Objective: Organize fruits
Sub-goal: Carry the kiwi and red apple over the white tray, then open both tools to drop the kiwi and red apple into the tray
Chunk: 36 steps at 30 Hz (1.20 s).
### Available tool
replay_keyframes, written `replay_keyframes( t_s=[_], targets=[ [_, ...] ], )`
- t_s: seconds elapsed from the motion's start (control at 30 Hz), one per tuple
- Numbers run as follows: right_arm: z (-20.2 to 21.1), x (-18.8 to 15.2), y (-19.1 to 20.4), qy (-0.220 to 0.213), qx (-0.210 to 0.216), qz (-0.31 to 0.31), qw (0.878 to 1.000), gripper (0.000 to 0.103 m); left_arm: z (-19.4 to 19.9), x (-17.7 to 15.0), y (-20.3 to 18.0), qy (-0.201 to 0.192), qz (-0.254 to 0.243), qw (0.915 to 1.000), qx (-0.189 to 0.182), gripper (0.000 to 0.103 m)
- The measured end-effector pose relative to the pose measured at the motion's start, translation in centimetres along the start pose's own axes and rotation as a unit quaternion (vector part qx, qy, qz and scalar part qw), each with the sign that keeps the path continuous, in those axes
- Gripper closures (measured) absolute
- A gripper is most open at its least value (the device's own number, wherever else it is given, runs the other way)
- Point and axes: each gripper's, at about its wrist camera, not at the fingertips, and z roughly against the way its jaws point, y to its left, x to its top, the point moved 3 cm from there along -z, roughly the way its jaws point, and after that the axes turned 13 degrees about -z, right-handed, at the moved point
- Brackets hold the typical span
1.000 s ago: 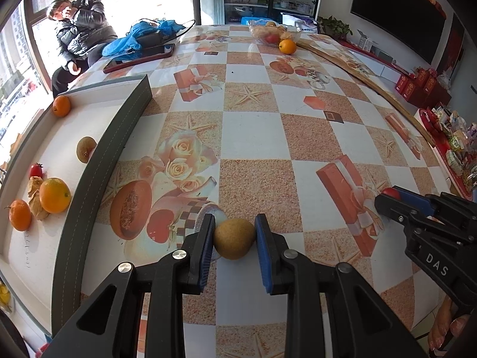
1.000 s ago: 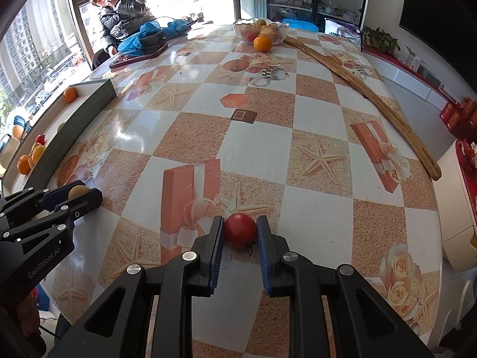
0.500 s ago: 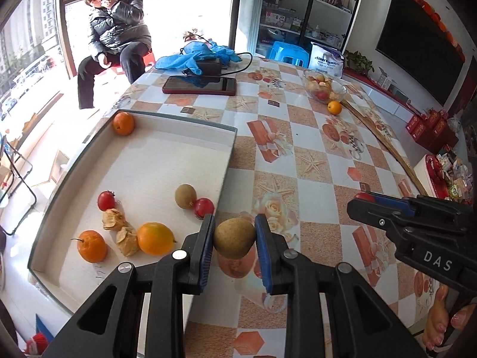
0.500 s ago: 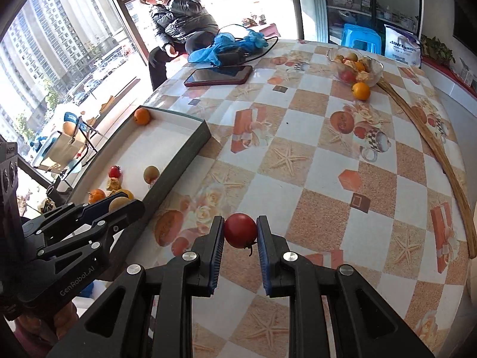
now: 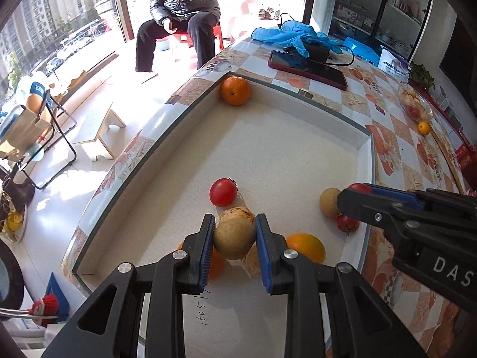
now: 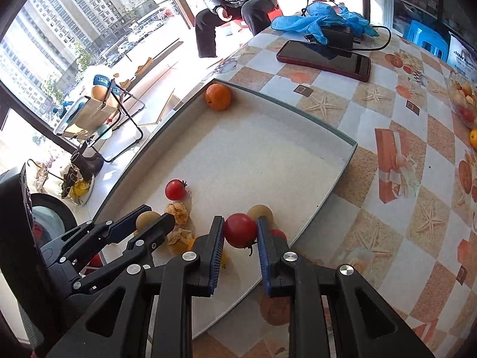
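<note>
My left gripper [image 5: 234, 237] is shut on a brown kiwi [image 5: 234, 238], held above the near part of the white tray [image 5: 286, 161]. My right gripper [image 6: 240, 231] is shut on a red tomato [image 6: 240, 229], held over the tray's near right side [image 6: 262, 155]. In the tray lie a red tomato [image 5: 223, 191], an orange in the far corner [image 5: 235, 90], a pale round fruit [image 5: 328, 202], a small red fruit [image 5: 347, 223], another orange [image 5: 307, 247] and some dried husks [image 6: 178, 211]. The right gripper's tip shows at the right of the left wrist view [image 5: 357, 197].
A phone [image 6: 325, 59], blue gloves [image 6: 322, 19] and a charger lie on the patterned table beyond the tray. A glass fruit bowl [image 5: 416, 107] with an orange beside it stands far right. A seated person [image 5: 184, 9] is past the table's end.
Both grippers have carried their fruit leftward from over the patterned table to over the tray. The kiwi and the tomato stay gripped throughout.
</note>
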Motion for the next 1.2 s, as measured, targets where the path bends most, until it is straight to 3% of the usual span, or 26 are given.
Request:
replay_keyframes(
  t_s=[0.17, 0.23, 0.3, 0.37, 0.4, 0.43, 0.47, 0.57, 0.67, 0.8, 1.2],
  targets=[
    [-0.9, 0.4, 0.0, 0.005, -0.025, 0.01, 1.0, 0.079, -0.5, -0.1, -0.4, -0.003, -0.014, 0.9999, 0.007, 0.067],
    [-0.9, 0.4, -0.1, 0.007, -0.027, 0.011, 1.0, 0.079, -0.3, -0.2, -0.6, -0.007, -0.019, 0.9997, 0.011, 0.039],
    [-1.0, 0.4, -0.1, 0.007, -0.029, 0.014, 0.999, 0.079, 0.0, -0.2, -0.6, -0.014, -0.016, 0.9996, 0.018, 0.022],
    [-0.9, 0.3, -0.1, 0.005, -0.035, 0.018, 0.999, 0.075, 0.1, -0.2, -0.6, -0.018, -0.014, 0.9996, 0.017, 0.022],
    [-0.9, 0.2, -0.1, 0.003, -0.038, 0.02, 0.999, 0.065, 0.1, -0.3, -0.6, -0.015, -0.014, 0.9996, 0.018, 0.021],
    [-0.7, 0.2, -0.1, 0.0, -0.042, 0.022, 0.999, 0.026, 0.1, -0.4, -0.6, -0.011, -0.013, 0.9997, 0.018, 0.02],
    [-0.4, 0.2, 0.0, -0.009, -0.046, 0.024, 0.999, 0.0, 0.1, -0.5, -0.6, -0.01, -0.013, 0.9997, 0.018, 0.019],
    [0.9, 0.1, 0.5, -0.037, -0.062, 0.048, 0.996, 0.0, 0.4, -0.8, -0.6, -0.014, -0.013, 0.9996, 0.022, 0.015],
    [1.6, -0.3, 0.8, -0.04, -0.089, 0.072, 0.993, 0.0, 0.5, -1.0, -0.8, -0.011, -0.015, 0.9996, 0.023, 0.0],
    [1.7, -0.9, 0.5, -0.023, -0.098, 0.069, 0.993, 0.0, 0.5, -1.5, -1.3, -0.003, -0.019, 0.9998, 0.001, 0.0],
    [1.5, -2.0, -1.1, 0.003, -0.118, 0.058, 0.991, 0.0, 0.9, -2.3, -2.9, 0.003, -0.052, 0.9984, 0.022, 0.0]
  ],
)
